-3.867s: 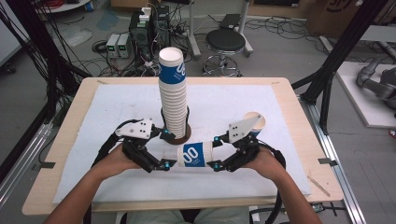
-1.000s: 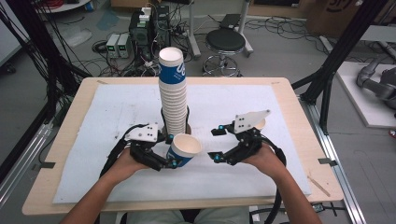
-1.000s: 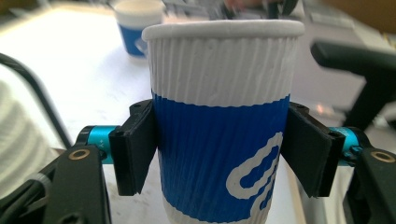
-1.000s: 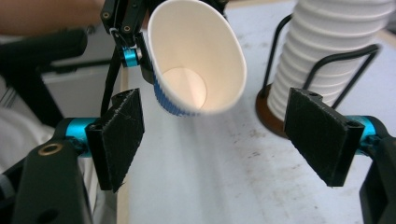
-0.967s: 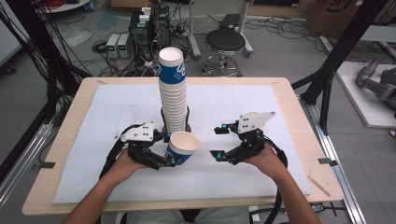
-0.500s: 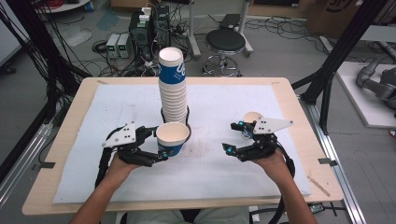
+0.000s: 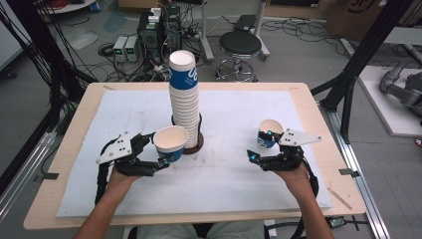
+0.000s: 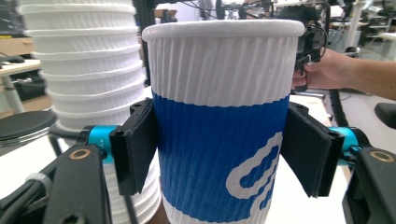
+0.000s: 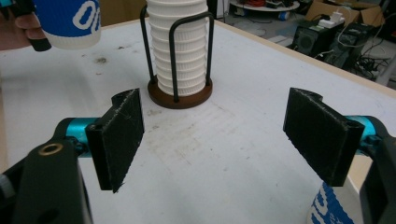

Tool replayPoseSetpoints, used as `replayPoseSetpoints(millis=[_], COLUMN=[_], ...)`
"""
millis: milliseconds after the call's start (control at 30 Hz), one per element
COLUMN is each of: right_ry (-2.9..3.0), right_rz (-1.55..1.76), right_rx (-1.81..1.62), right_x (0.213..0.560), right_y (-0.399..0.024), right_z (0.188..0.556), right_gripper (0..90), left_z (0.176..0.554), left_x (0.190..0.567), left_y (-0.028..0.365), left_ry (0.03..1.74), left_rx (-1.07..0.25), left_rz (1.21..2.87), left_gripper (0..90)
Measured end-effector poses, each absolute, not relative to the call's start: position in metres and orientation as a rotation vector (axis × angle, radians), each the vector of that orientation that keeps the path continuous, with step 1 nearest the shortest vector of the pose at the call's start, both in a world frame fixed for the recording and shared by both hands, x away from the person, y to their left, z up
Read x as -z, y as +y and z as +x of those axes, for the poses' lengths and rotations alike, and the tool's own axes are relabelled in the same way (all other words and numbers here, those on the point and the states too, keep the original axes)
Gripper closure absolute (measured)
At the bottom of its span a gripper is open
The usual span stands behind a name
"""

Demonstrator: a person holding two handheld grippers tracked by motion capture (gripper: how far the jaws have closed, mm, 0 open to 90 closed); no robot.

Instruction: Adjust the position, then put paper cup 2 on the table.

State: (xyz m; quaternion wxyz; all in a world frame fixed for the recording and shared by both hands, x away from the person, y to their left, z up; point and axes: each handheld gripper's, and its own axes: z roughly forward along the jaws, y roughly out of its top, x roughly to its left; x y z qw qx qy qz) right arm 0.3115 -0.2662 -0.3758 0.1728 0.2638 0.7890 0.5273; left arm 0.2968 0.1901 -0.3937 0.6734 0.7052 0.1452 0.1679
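Your left gripper [image 7: 160, 160] is clamped on a cup [image 7: 170, 143]; set it upright, probably clear of the stack [image 7: 184, 99]. Right gripper [image 9: 219, 135] gapes empty.

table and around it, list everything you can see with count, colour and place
held cup: 1, white and blue, upright between the left gripper's fingers
cup stack: 1, white, top cup blue-banded, table centre
stack holder: 1, black wire on brown base, around the stack
loose cup: 1, white and blue, on the table beside the right gripper
table: 1, wood, with white mat
stool: 1, black, behind the table
left gripper: 1, black, shut on the held cup
right gripper: 1, black, open, nothing between its fingers
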Motion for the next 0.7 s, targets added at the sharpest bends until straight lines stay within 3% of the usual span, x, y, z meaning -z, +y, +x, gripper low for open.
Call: replayPoseSetpoints(millis=[700], right_ry=[2.166], right_rz=[0.804], right_rx=[-1.488], right_x=[0.374], right_y=[-0.280], right_z=[0.309], right_gripper=[20.1], left_z=[0.291], left_x=[0.388], left_y=[0.223], left_ry=[0.381], left_rx=[-0.458], left_rz=[1.501], left_gripper=[31.2])
